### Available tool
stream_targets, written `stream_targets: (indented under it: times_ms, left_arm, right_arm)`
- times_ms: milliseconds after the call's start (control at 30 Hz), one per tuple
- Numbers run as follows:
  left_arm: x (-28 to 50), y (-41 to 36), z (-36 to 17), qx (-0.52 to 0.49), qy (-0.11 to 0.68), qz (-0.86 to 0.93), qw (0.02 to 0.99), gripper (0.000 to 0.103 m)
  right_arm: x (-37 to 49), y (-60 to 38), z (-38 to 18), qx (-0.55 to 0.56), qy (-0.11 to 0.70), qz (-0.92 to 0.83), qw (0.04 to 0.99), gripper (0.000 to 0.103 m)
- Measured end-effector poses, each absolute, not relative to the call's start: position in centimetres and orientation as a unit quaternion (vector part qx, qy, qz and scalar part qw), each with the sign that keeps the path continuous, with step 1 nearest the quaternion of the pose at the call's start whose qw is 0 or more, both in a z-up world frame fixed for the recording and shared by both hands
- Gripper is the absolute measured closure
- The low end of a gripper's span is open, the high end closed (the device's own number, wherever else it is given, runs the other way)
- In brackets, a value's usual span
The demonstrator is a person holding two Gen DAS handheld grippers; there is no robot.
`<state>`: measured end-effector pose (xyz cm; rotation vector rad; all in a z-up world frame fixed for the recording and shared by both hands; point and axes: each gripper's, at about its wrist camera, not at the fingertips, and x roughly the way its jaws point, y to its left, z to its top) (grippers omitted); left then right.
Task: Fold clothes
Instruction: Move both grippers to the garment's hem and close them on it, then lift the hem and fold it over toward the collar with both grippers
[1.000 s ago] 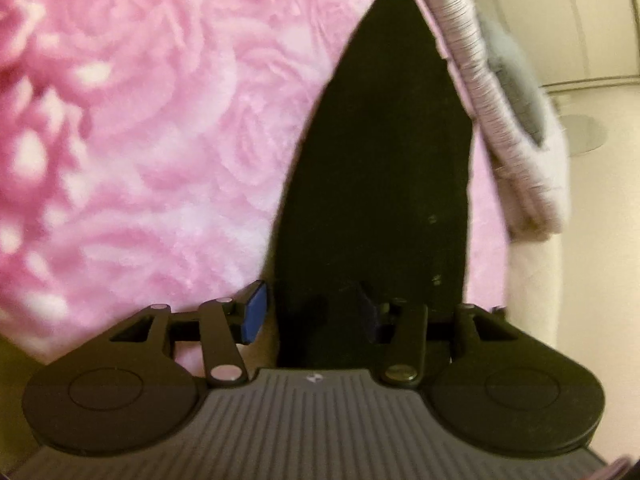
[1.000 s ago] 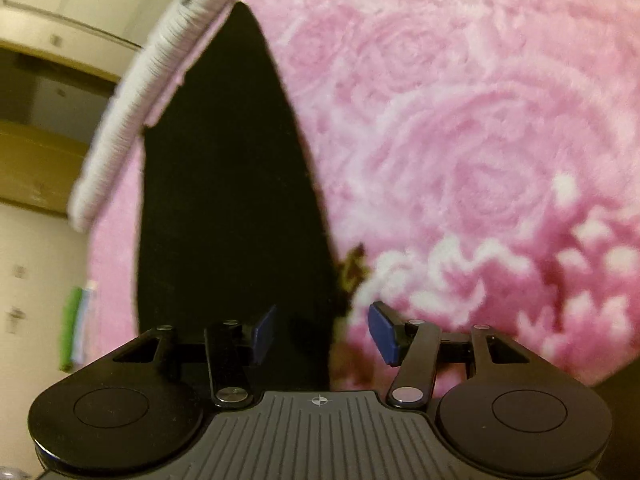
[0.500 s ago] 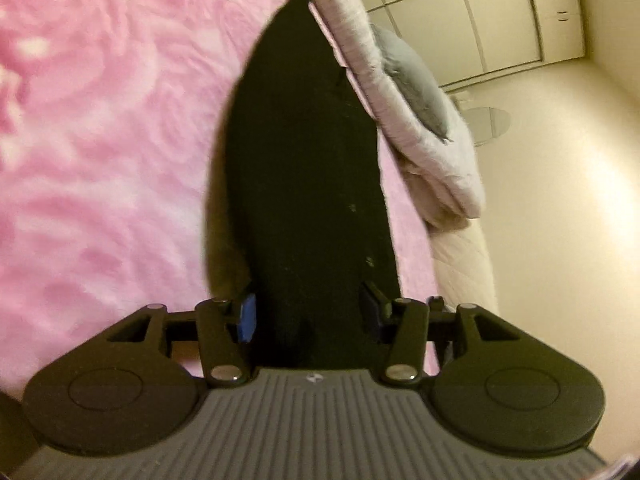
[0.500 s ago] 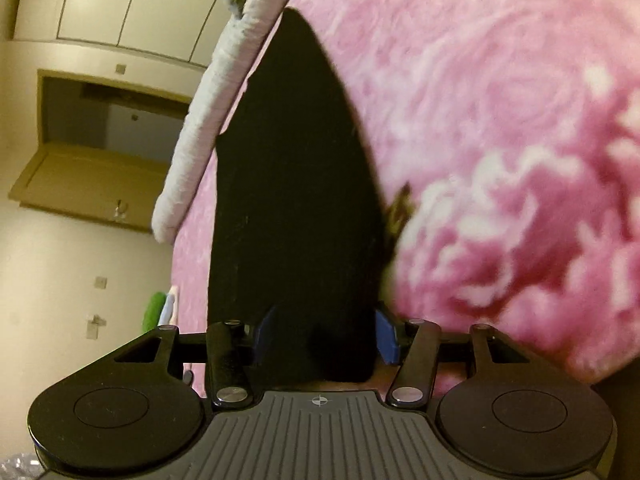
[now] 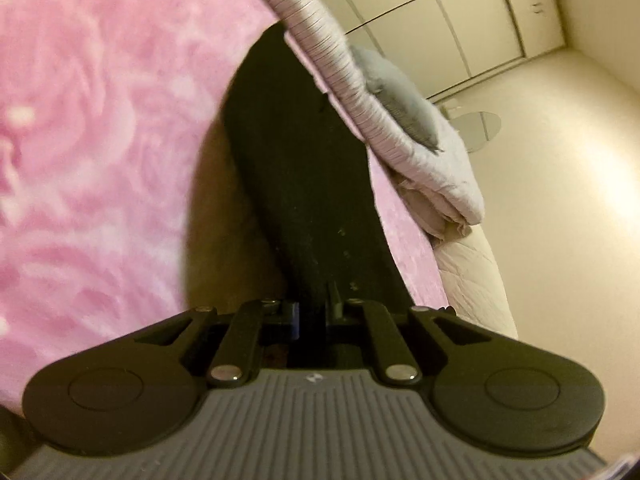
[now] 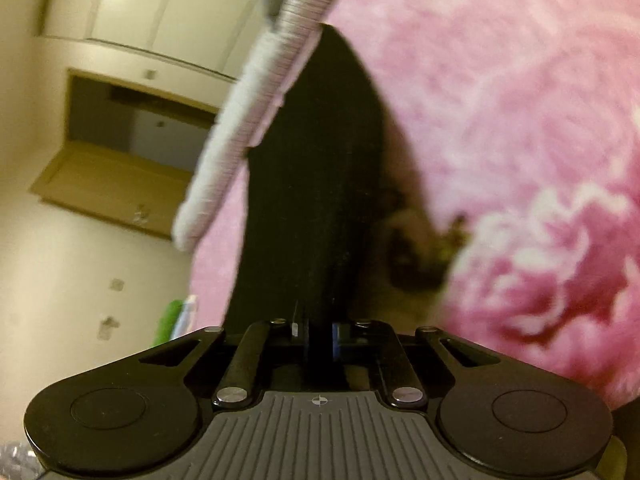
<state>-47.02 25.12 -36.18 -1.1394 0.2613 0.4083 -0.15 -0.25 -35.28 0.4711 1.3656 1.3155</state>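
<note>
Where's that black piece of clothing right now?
Both grippers pinch it: the black garment runs up the middle of each wrist view, over the pink blanket, its far end beside the grey quilt.

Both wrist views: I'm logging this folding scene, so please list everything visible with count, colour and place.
Black cloth garment: one, black, stretched over the bed, clamped at its near edge.
Pink rose-patterned fleece blanket: one, pink, covering the bed.
Grey ribbed quilt: one, pale grey, folded along the bed's far edge.
Wall cupboards: cream, background.
Left gripper: black, shut on garment.
Right gripper: black, shut on garment.
</note>
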Motion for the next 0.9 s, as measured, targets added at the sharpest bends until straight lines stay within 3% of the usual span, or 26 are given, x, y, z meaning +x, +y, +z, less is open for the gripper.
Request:
stream_targets:
  times_ms: [333, 600, 900]
  left_arm:
    - [-53.4, 19.3, -35.0, -0.542, 0.116, 0.181, 0.812, 0.096]
    - [-58.7, 14.0, -34.5, -0.554, 0.12, 0.171, 0.806, 0.096]
    - [-52.2, 22.1, -29.6, -0.545, 0.1, 0.159, 0.817, 0.096]
  right_arm:
    - [-4.6, -7.4, -33.0, 0.226, 0.563, 0.576, 0.548, 0.095]
    - [-8.8, -14.5, -34.1, 0.231, 0.593, 0.547, 0.544, 0.095]
    - [-5.9, -9.3, -28.0, 0.212, 0.547, 0.594, 0.55, 0.094]
